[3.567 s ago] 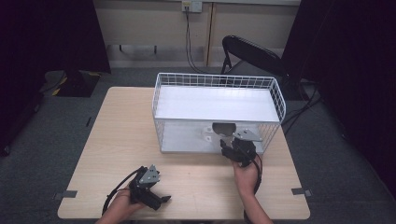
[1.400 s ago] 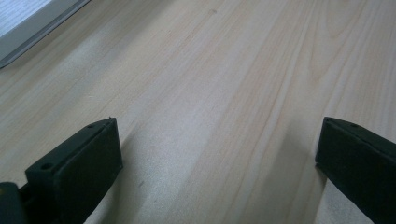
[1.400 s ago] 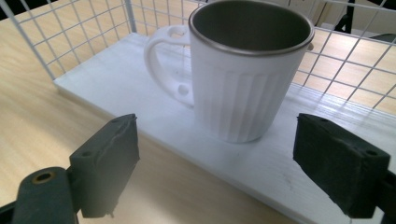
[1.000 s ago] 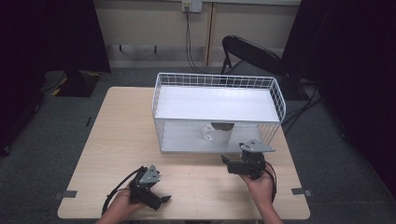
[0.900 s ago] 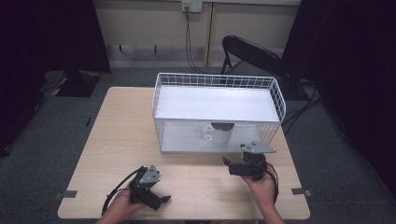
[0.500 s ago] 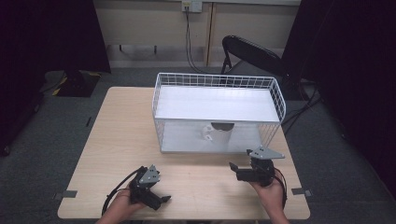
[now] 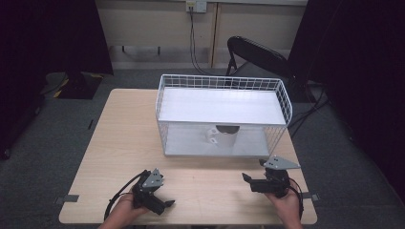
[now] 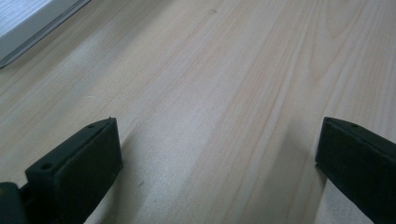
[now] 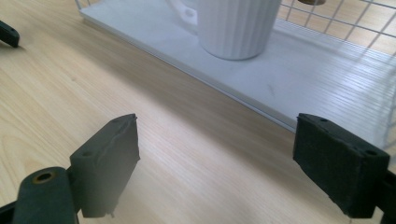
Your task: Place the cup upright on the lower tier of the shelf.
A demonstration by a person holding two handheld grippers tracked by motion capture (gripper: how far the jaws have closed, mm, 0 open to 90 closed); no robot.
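While both hands rest low at the counter's (image 7: 119, 143) near edge, the left gripper (image 7: 168, 203) and right gripper (image 7: 245, 178) stand spread, empty; a ribbed white mug (image 7: 222, 137) stands upright inside the wire basket (image 7: 222, 82).

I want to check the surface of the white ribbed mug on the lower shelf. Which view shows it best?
The right gripper view: the white ribbed mug is close, its ribs and part of its handle plain, though its top is cut off. The high view shows the whole mug, small, under the rack's upper shelf. The left gripper view gives wooden tabletop.
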